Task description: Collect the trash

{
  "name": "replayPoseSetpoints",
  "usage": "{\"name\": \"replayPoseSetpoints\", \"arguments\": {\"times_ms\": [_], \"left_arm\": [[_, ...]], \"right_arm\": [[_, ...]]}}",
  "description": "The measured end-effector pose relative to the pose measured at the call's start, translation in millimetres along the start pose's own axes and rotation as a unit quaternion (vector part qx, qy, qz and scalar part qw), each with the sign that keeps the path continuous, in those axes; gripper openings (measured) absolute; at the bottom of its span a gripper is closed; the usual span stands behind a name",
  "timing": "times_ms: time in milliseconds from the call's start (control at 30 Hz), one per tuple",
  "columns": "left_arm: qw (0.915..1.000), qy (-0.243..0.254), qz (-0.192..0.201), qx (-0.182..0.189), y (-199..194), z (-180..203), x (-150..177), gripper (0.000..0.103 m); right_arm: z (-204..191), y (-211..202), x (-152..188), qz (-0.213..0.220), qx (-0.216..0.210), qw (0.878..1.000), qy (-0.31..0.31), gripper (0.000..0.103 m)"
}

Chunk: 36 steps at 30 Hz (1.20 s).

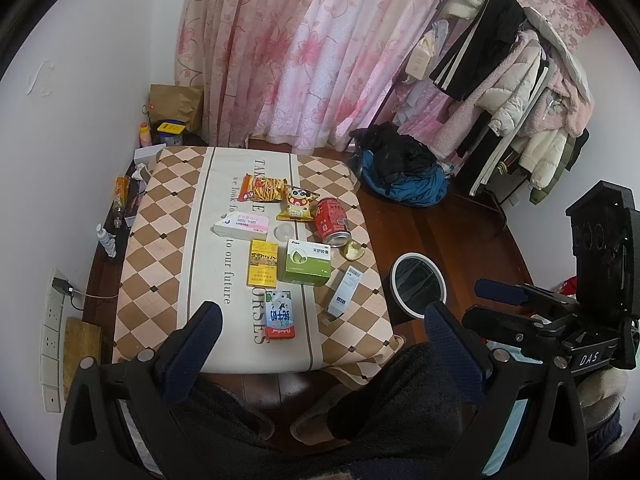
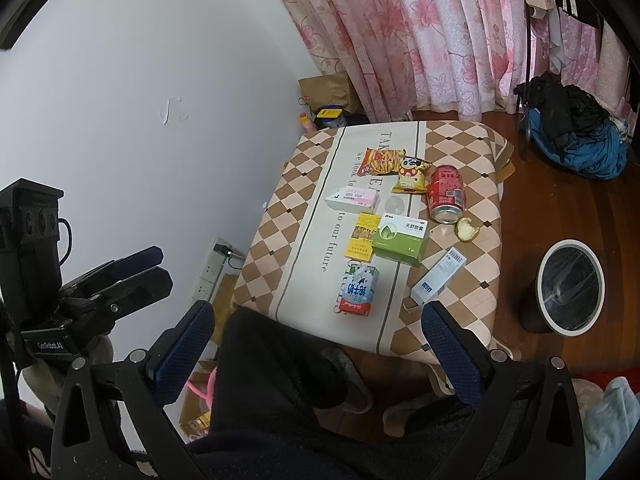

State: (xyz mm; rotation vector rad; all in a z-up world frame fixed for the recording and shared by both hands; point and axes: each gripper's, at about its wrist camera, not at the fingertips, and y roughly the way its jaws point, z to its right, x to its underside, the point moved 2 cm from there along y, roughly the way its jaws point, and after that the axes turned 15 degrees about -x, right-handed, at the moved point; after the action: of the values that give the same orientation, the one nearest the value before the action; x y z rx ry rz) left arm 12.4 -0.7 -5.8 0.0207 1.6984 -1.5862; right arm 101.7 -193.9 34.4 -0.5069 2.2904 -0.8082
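Trash lies untouched on the table (image 1: 160,216), bin (image 2: 570,286) just beside it; left gripper (image 1: 320,332) and right gripper (image 2: 320,332) both spread empty, so next comes picking the nearest milk carton (image 2: 357,289).

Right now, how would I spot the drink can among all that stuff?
Find the low table under the checkered cloth. On its side nearest the round bin, the red can lies tipped over, beside a bitten snack. It is the only metal cylinder there.

Red can (image 1: 333,221) on side, boxes, snack packets scattered on checked tabletop (image 1: 152,240); bin (image 1: 418,285) alongside.
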Motion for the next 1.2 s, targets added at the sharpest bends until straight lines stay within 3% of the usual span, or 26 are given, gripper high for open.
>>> {"name": "replayPoseSetpoints", "arguments": {"times_ms": [1200], "left_arm": [[1.0000, -0.001, 0.000, 0.003, -1.4, 1.3, -1.6, 0.103]], "right_arm": [[-3.6, 1.2, -2.6, 0.000, -0.002, 1.000, -0.005, 0.103]]}}
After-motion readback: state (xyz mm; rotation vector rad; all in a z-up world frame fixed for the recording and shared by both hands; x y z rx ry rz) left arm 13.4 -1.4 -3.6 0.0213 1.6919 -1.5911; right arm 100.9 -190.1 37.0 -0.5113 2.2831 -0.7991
